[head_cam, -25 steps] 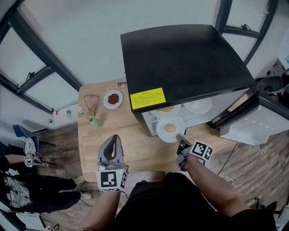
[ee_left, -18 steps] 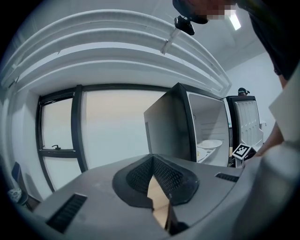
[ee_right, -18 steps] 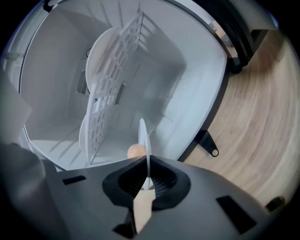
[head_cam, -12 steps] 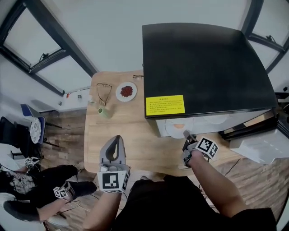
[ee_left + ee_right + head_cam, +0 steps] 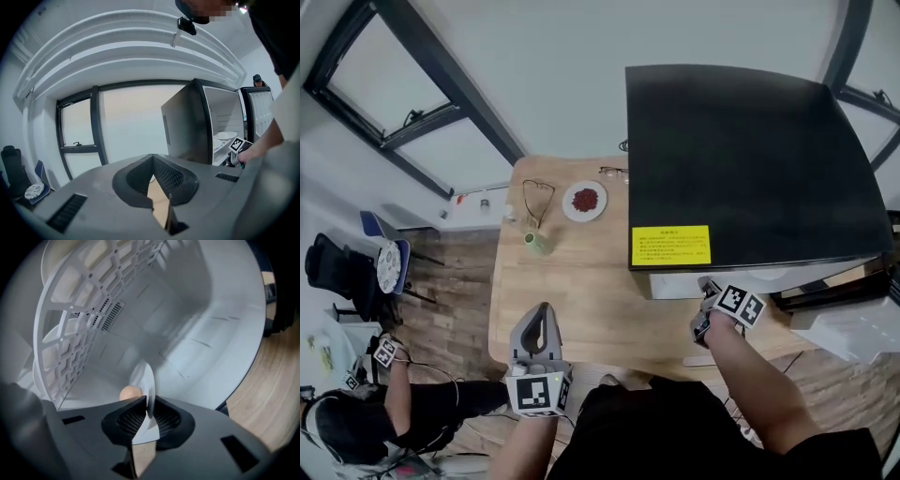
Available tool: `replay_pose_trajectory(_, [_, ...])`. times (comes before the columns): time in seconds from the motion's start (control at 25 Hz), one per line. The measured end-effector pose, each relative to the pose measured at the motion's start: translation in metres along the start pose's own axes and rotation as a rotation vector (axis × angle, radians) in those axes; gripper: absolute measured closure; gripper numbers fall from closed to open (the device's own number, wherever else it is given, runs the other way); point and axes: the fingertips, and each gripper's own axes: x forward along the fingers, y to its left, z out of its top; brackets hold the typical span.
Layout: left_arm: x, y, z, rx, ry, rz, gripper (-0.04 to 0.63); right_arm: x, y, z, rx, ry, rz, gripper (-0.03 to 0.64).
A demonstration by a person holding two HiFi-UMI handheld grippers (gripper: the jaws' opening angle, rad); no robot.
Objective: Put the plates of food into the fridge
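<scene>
Fridge (image 5: 750,159) top hides plate (image 5: 144,376) in head view, yellow label (image 5: 671,246) print unreadable, person (image 5: 422,412) cut by left edge

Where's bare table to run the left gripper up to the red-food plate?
Bare wood runs up the table from its near edge, bordered by the fridge on the right and the green cup on the left. The far end is crowded: the plate of red food, a wire loop beside the cup, glasses by the fridge.

Wooden table (image 5: 581,281), fridge (image 5: 741,159), red-food plate (image 5: 584,200), cup (image 5: 532,240)
</scene>
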Motion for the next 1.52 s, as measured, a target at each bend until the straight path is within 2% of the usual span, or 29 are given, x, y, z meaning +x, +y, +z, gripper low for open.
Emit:
replay_pose_trajectory(0.12, [-0.003, 0.000, -0.007, -0.004, 0.016, 0.003, 0.592, 0.005, -0.005, 0.001, -0.092, 0.026, -0.066, 0.535])
replay_pose_trajectory(0.2, [-0.004, 0.001, -0.008, -0.003, 0.017, 0.008, 0.592, 0.005, -0.005, 0.004, -0.194, 0.032, -0.109, 0.523])
replay_pose_trajectory(0.4, [-0.004, 0.007, -0.004, -0.005, 0.013, 0.017, 0.592, 0.006, -0.004, 0.007, -0.439, 0.039, -0.196, 0.414])
replay_pose_trajectory(0.52, [-0.001, 0.004, 0.002, 0.009, 0.006, 0.003, 0.592, 0.005, -0.002, 0.010, -0.506, 0.015, -0.187, 0.379])
replay_pose_trajectory(0.72, [0.002, 0.002, 0.014, 0.031, -0.014, -0.018, 0.592, -0.009, 0.005, 0.025, -0.600, -0.054, -0.161, 0.367])
replay_pose_trajectory(0.92, [0.006, -0.009, 0.012, 0.013, -0.028, -0.044, 0.592, -0.038, 0.027, 0.026, -0.666, -0.138, -0.065, 0.365])
replay_pose_trajectory(1.2, [0.017, -0.042, 0.019, -0.016, -0.065, -0.118, 0.592, -0.097, 0.051, 0.017, -0.735, -0.184, 0.092, 0.370])
replay_pose_trajectory(1.24, [0.019, -0.047, 0.022, -0.019, -0.073, -0.128, 0.592, -0.109, 0.056, 0.019, -0.755, -0.208, 0.099, 0.395])
replay_pose_trajectory(1.36, [0.025, -0.060, 0.029, -0.023, -0.094, -0.159, 0.592, -0.142, 0.074, 0.025, -0.838, -0.272, 0.125, 0.527])
replay_pose_trajectory(1.52, [0.029, -0.078, 0.032, -0.026, -0.099, -0.200, 0.592, -0.173, 0.094, 0.031, -0.914, -0.311, 0.166, 0.555])
